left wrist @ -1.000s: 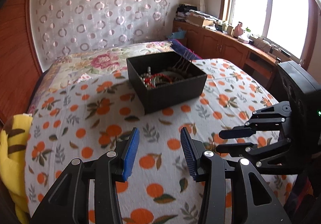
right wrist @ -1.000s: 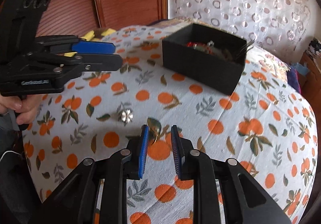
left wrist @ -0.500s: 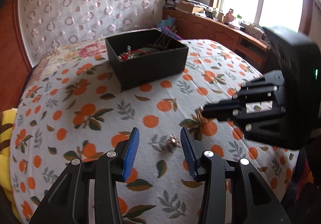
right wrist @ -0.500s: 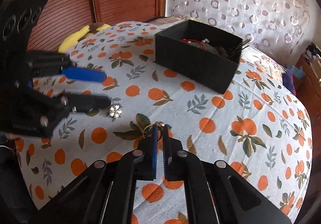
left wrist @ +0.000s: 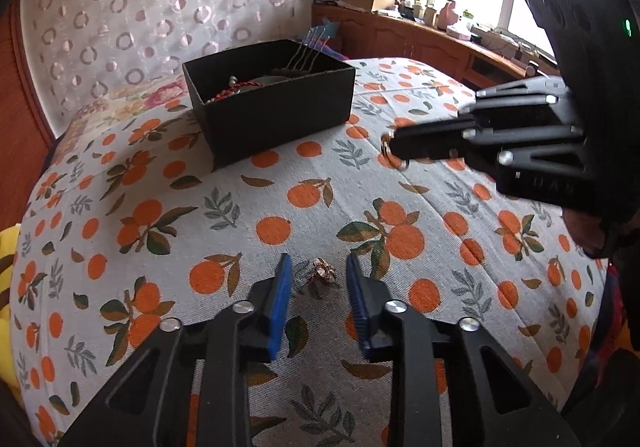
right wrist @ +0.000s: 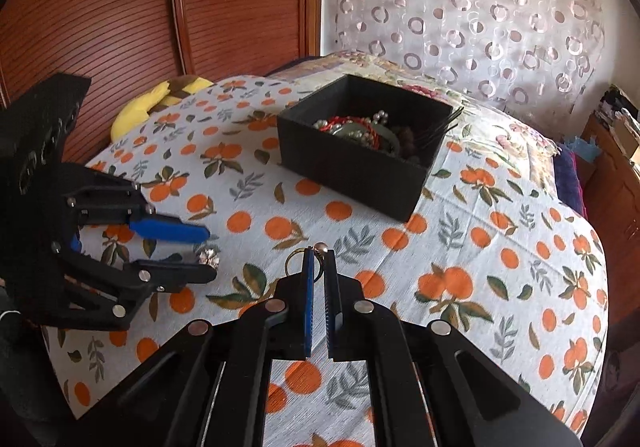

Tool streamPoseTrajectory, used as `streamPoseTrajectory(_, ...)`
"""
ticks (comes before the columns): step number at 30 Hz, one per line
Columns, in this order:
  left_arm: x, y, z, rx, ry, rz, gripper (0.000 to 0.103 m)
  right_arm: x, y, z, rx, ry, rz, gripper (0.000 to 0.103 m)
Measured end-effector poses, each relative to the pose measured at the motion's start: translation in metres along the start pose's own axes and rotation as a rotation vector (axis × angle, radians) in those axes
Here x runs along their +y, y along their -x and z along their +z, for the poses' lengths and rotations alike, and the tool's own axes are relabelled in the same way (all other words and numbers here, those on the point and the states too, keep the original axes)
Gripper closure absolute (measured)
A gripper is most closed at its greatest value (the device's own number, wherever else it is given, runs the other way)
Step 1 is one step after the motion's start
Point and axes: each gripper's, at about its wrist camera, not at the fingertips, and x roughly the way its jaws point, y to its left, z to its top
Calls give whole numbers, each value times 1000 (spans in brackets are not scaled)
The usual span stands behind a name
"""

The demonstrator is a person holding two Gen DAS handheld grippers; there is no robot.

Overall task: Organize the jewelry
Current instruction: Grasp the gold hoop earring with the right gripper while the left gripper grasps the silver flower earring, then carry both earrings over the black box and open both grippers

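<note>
My left gripper [left wrist: 316, 279] has just been closing around a small sparkly brooch [left wrist: 322, 274] lying on the orange-print bedspread [left wrist: 280, 207]; its pads flank the piece without pressing it. My right gripper [right wrist: 318, 259] is pinched tight on a gold ring [right wrist: 294, 261] (lifted clear of the cloth, as far as I can tell). Farther back sits the black box [right wrist: 352, 167], holding red beads and hairpins.

Black box [right wrist: 352, 175], orange-printed white cloth [left wrist: 280, 203], seemingly gold ring [right wrist: 294, 259]
</note>
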Motion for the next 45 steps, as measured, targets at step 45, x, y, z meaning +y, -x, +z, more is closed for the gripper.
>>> streamPoseTrajectory(45, 53, -21, 124, -160, 73, 78, 89, -66, -18, 64, -118, -121, -12, 95)
